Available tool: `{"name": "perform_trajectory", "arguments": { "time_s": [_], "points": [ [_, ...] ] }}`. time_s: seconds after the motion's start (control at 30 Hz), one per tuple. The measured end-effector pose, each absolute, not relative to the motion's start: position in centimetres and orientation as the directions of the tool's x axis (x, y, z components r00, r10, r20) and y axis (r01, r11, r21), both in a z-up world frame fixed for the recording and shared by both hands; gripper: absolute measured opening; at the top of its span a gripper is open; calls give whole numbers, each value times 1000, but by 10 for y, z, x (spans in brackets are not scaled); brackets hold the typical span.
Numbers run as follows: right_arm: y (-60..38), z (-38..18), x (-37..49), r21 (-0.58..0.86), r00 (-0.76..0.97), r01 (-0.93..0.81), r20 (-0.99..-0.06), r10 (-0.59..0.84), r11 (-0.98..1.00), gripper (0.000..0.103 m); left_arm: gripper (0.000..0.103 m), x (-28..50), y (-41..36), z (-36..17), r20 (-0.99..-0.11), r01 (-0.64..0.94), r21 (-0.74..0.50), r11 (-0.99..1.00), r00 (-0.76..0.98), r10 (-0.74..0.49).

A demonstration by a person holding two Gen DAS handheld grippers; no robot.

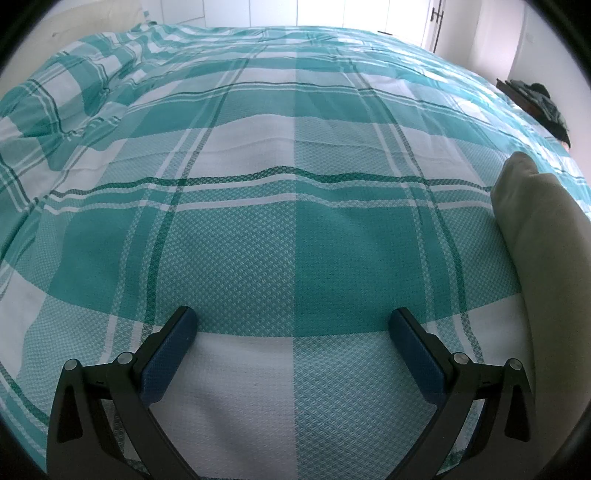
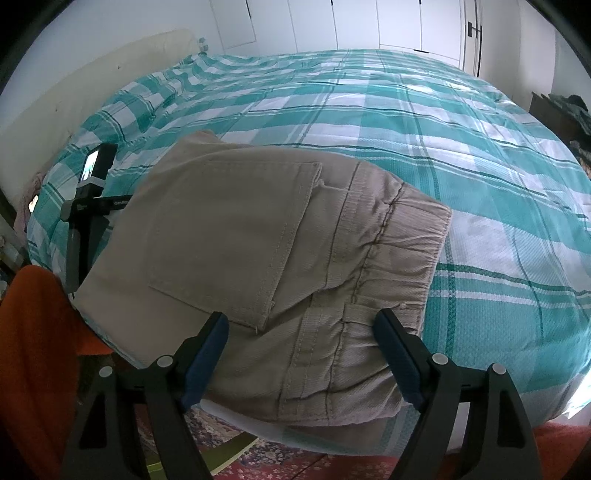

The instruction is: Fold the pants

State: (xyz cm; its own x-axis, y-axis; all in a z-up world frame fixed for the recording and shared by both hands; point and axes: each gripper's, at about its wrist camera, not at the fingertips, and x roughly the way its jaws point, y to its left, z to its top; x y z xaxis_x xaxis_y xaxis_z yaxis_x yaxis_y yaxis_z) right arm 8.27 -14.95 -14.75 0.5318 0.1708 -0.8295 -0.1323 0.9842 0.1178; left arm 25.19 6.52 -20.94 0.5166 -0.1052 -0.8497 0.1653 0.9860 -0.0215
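The beige pants [image 2: 258,258] lie folded in a compact stack at the near edge of the bed, back pocket and elastic waistband facing up. My right gripper [image 2: 301,332] is open, its blue-padded jaws spread just above the near part of the stack, holding nothing. In the left wrist view a strip of the pants [image 1: 546,258] shows at the right edge. My left gripper [image 1: 293,325] is open and empty over the bare bedspread, left of the pants. It also shows in the right wrist view [image 2: 88,206], behind the stack's left side.
The bed has a teal and white plaid cover [image 1: 295,147], rumpled at the far left. A cream headboard [image 2: 92,85] is on the left, white wardrobes [image 2: 369,26] behind. Dark clothes on furniture [image 1: 543,103] lie at the right. An orange cloth [image 2: 33,350] and patterned rug [image 2: 277,458] lie below.
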Motion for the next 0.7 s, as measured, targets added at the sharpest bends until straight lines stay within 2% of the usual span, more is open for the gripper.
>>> {"name": "perform_trajectory", "arguments": {
  "time_s": [0.7],
  "points": [
    [-151, -148, 81, 124, 534, -130, -827, 174, 984, 82, 103, 251, 65, -209, -850, 165, -22, 986, 517, -105]
  ]
}}
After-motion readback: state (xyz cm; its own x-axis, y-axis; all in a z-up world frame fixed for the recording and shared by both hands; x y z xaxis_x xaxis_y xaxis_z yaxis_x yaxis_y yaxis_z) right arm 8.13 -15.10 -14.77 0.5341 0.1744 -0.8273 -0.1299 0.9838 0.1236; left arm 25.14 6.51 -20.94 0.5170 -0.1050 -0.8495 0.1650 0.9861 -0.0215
